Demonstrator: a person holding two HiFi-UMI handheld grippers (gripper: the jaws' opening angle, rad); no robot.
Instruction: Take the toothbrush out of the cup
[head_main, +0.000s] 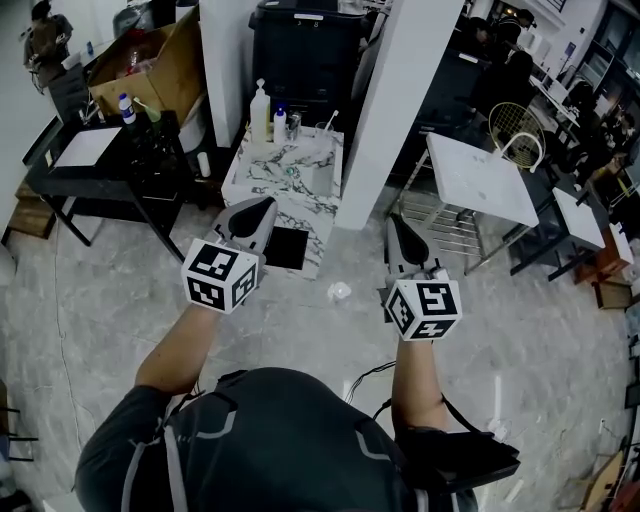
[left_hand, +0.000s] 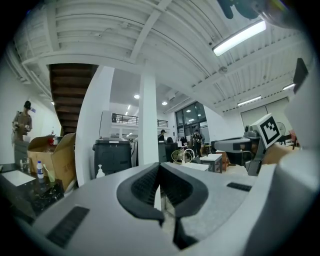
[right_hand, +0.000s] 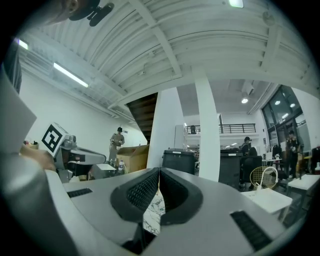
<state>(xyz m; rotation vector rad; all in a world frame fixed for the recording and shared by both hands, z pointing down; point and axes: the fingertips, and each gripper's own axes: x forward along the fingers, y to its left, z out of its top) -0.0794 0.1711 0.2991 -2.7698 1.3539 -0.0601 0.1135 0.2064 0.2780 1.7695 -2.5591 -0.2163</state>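
A small marble-top table (head_main: 300, 205) stands ahead of me beside a white pillar. At its far edge stands a clear cup (head_main: 324, 130) with a thin toothbrush (head_main: 330, 120) leaning out of it. My left gripper (head_main: 268, 204) hangs over the table's near left corner, well short of the cup, with its jaws shut on nothing (left_hand: 159, 166). To the right of the table, my right gripper (head_main: 391, 221) is over the floor, also shut and empty (right_hand: 158, 171). Both point level toward the table.
A white pump bottle (head_main: 260, 112), a small blue-capped bottle (head_main: 279, 122) and a glass (head_main: 293, 125) share the table's far edge. A black desk (head_main: 100, 160) is at the left, a white table (head_main: 480, 180) at the right, a black bin (head_main: 300, 50) behind. People stand far off.
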